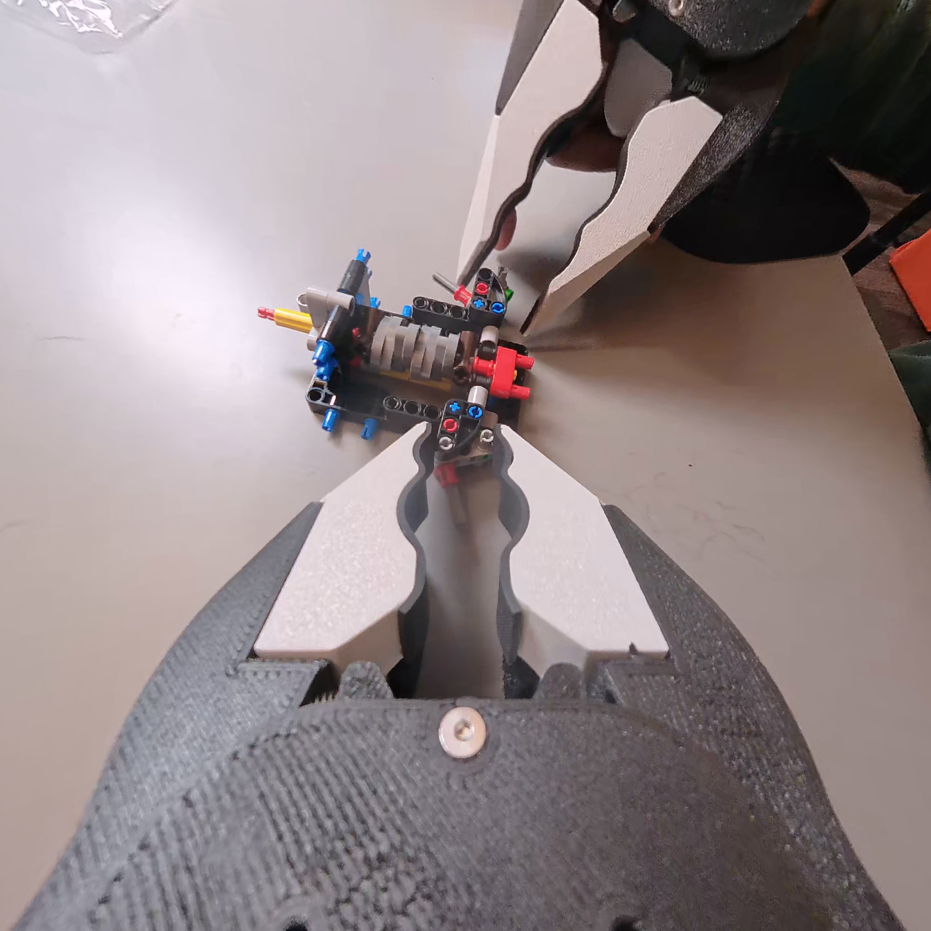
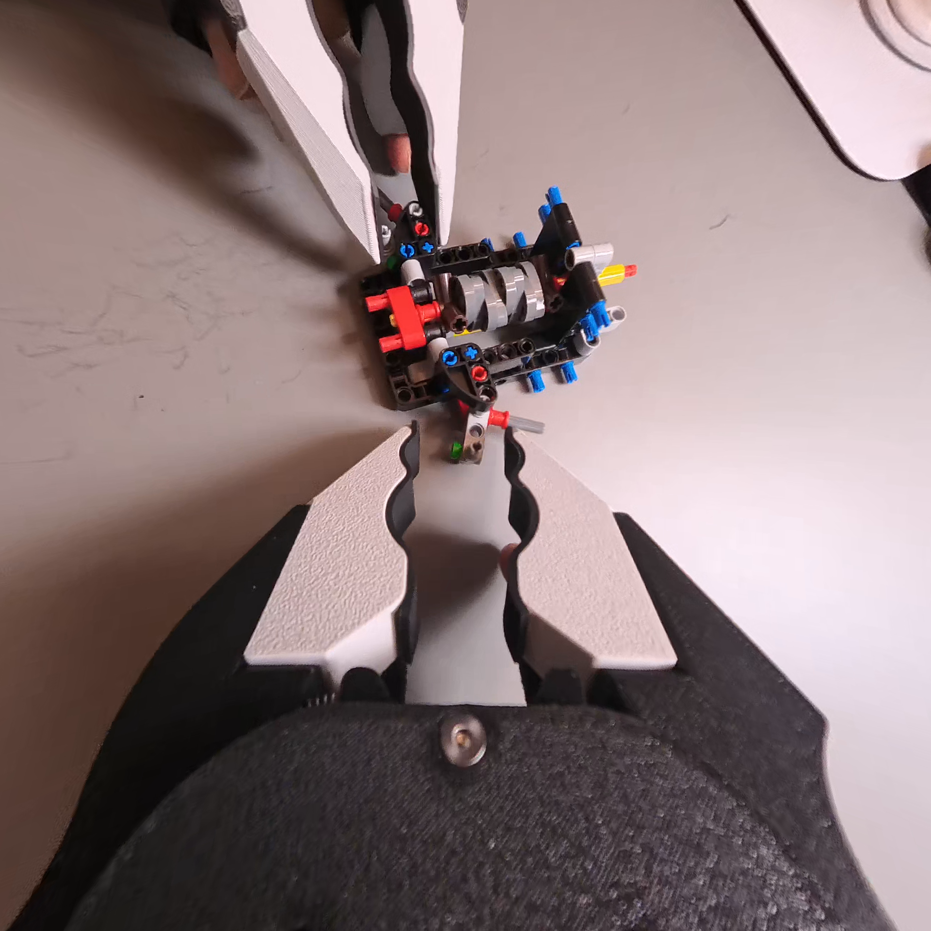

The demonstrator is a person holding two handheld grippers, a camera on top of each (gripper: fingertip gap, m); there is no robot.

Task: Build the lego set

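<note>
A Lego Technic model [image 1: 413, 352] lies on the grey table: a black frame, a grey ribbed cylinder in the middle, a red connector at one end, blue pins and a yellow axle. My left gripper [image 1: 463, 433] is shut on the model's near side arm, a black bent beam [image 1: 456, 428] with red and blue pins. My right gripper [image 2: 459, 433] is open at the opposite side arm. Its fingertips stand either side of a small grey and green piece [image 2: 471, 443] with gaps, not touching it. The model also shows in the right wrist view [image 2: 493, 297].
Crumpled clear plastic [image 1: 85, 20] lies at the far left of the table. A white flat object [image 2: 856, 75] lies beyond the model. The table edge [image 1: 866, 312] runs behind the right gripper, with an orange thing [image 1: 912, 282] past it. There is about 7 cm between the tips of the two grippers.
</note>
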